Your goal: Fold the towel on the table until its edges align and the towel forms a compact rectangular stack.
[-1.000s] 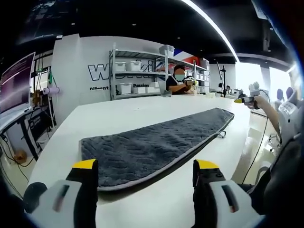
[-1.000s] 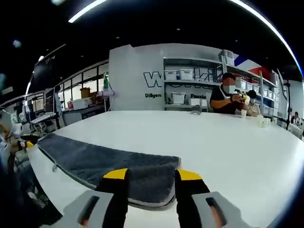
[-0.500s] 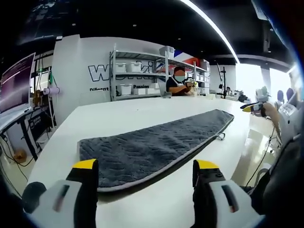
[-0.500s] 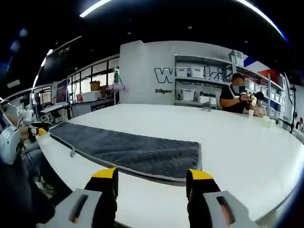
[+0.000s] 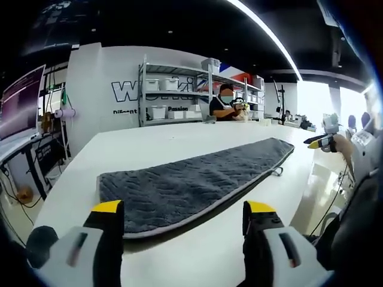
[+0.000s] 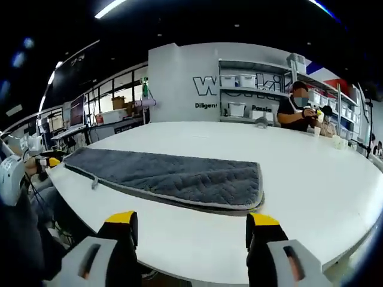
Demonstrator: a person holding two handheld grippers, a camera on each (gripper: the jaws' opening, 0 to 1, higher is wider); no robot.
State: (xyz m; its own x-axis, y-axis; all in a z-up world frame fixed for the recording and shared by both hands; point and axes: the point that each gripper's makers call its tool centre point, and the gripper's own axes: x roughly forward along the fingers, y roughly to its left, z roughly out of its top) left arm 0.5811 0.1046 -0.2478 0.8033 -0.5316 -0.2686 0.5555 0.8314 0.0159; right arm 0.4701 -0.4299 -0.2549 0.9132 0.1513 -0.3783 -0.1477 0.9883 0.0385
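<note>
- We see a white worktop [image 5: 179,140] running across the middle of the left gripper view.
- Above centre stands a metal shelf rack [image 5: 173,89] with white bins [image 5: 169,83] on it, before a white wall with dark lettering [image 5: 122,91].
- A seated person [image 5: 224,106] is right of the rack, at the worktop's far edge.
- At the left edge we find a monitor [image 5: 21,101].
- In the right gripper view, small cups [image 6: 339,142] stand on the worktop at the right.
</note>
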